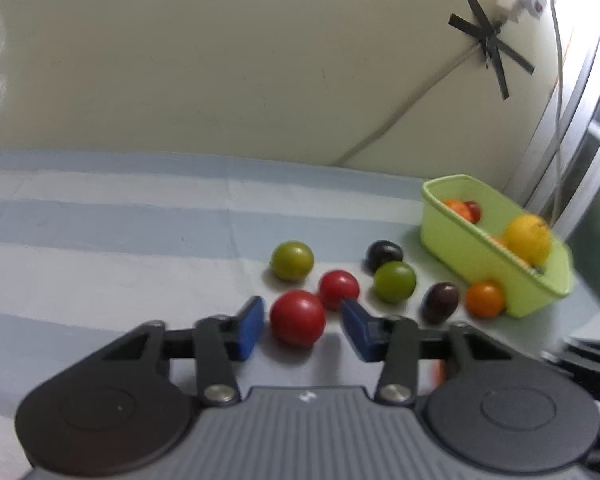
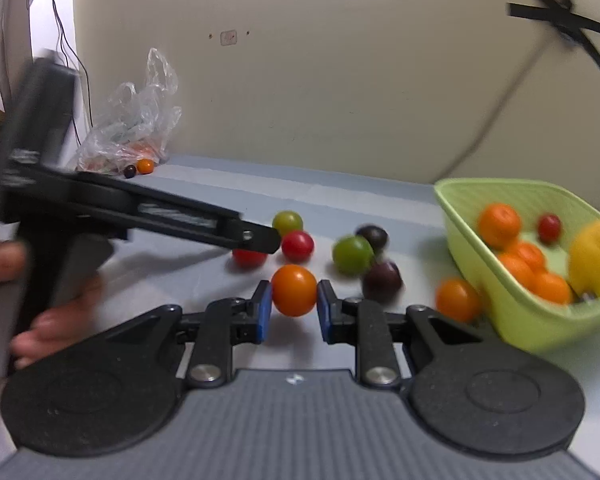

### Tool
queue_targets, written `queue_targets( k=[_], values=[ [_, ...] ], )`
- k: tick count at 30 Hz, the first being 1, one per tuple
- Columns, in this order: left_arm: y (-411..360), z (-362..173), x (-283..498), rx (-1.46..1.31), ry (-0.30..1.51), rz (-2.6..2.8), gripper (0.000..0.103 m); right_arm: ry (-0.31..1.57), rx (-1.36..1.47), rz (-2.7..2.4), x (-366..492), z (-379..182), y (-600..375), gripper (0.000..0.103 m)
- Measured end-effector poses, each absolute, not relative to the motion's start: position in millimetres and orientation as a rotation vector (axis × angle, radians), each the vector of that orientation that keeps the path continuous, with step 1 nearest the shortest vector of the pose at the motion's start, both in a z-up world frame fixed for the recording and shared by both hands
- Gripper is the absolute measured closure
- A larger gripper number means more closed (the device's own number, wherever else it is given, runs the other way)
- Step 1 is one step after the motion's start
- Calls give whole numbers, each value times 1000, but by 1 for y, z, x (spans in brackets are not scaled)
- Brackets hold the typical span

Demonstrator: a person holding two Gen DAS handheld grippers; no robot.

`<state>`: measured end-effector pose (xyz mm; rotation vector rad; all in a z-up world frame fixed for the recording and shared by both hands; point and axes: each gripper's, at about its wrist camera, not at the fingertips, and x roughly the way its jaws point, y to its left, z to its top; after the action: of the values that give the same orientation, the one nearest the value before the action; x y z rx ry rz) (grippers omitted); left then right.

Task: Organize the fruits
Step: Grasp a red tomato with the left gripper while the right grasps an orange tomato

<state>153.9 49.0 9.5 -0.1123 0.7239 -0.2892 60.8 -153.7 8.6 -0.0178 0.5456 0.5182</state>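
Note:
In the left wrist view my left gripper (image 1: 302, 322) is open, its blue pads on either side of a red fruit (image 1: 297, 317) on the striped cloth, not touching it. Beyond lie another red fruit (image 1: 339, 289), two green fruits (image 1: 291, 260) (image 1: 394, 281), two dark plums (image 1: 384, 254) (image 1: 441, 302) and an orange fruit (image 1: 485, 299) against the green basket (image 1: 480, 258). In the right wrist view my right gripper (image 2: 294, 306) is shut on an orange fruit (image 2: 294, 290), held above the table. The basket (image 2: 512, 300) holds oranges, a lemon and a small red fruit.
A clear plastic bag (image 2: 134, 128) with more fruit lies at the back left by the wall. The left hand-held gripper body (image 2: 100, 208) crosses the left of the right wrist view. Black tape and a cable (image 1: 488, 36) are on the wall.

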Motion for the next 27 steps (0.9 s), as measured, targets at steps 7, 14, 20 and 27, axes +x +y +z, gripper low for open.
queue_targets(
  k=[7, 14, 20, 27],
  values=[
    [43, 21, 95, -116, 705, -356, 74, 534, 86, 443, 12, 6, -181, 76],
    [28, 16, 12, -92, 662, -437, 73, 516, 89, 404, -30, 6, -197, 76],
    [13, 3, -9, -43, 628, -423, 72, 539, 84, 386, -35, -4, -202, 75],
    [11, 0, -9, -26, 618, -422, 65, 522, 70, 388, -39, -7, -200, 74]
  ],
)
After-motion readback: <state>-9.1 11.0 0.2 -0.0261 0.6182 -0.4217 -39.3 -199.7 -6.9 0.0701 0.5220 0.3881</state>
